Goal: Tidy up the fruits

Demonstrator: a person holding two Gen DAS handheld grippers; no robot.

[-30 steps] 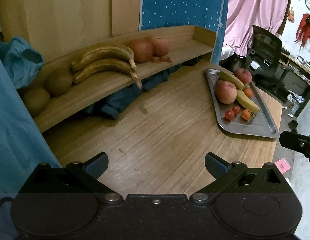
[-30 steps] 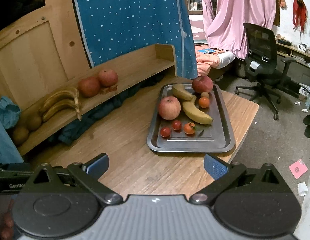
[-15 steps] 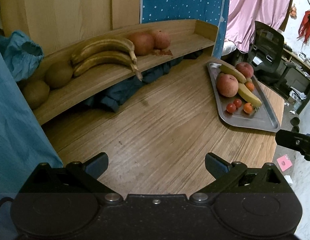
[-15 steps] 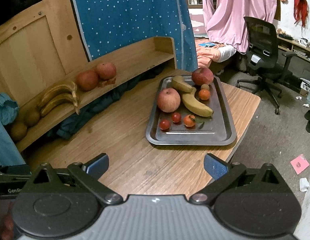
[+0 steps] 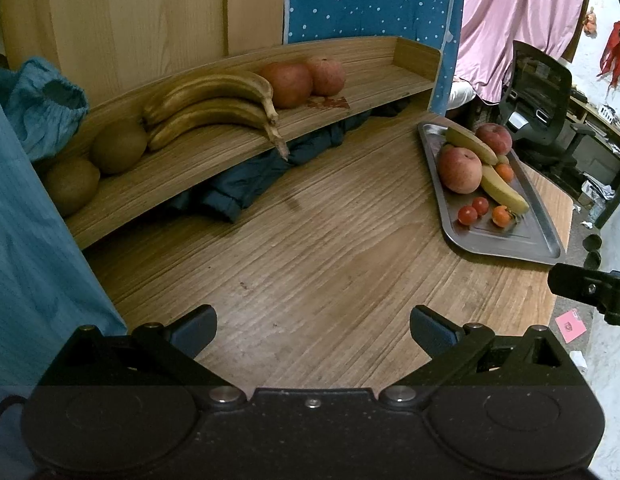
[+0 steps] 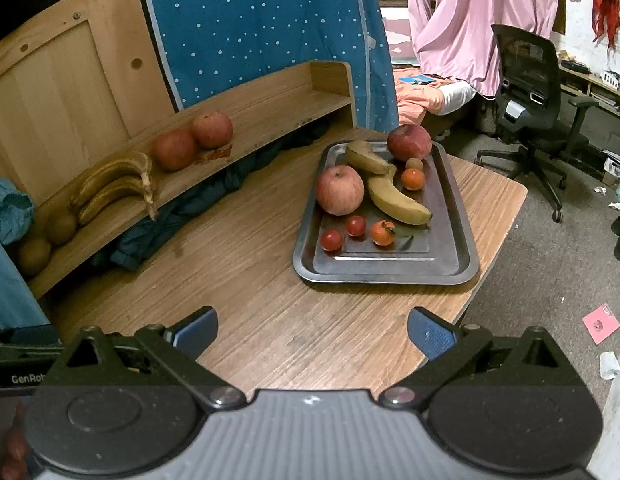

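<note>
From the left wrist view, the left tongs (image 5: 313, 326) hang released over the bare near part of the wooden surface (image 5: 310, 248), nothing between the fingers. A metal tray (image 5: 506, 240) sits at the surface's right edge, carrying a large apple (image 5: 458, 169), a banana (image 5: 504, 192), two cherry tomatoes (image 5: 473, 210) and a small orange (image 5: 501, 216). On the raised shelf (image 5: 213, 160) along the far edge lie two brown bananas (image 5: 213, 106), two red apples (image 5: 303, 80) and two kiwis (image 5: 95, 164).

From the right wrist view, the right tongs (image 6: 312, 330) are also released and empty, above the surface's near edge. The tray (image 6: 390, 270) lies ahead by the right edge, with the apple (image 6: 340, 189) touching the banana (image 6: 398, 199), and a second apple (image 6: 409, 142) at its far end.
</note>
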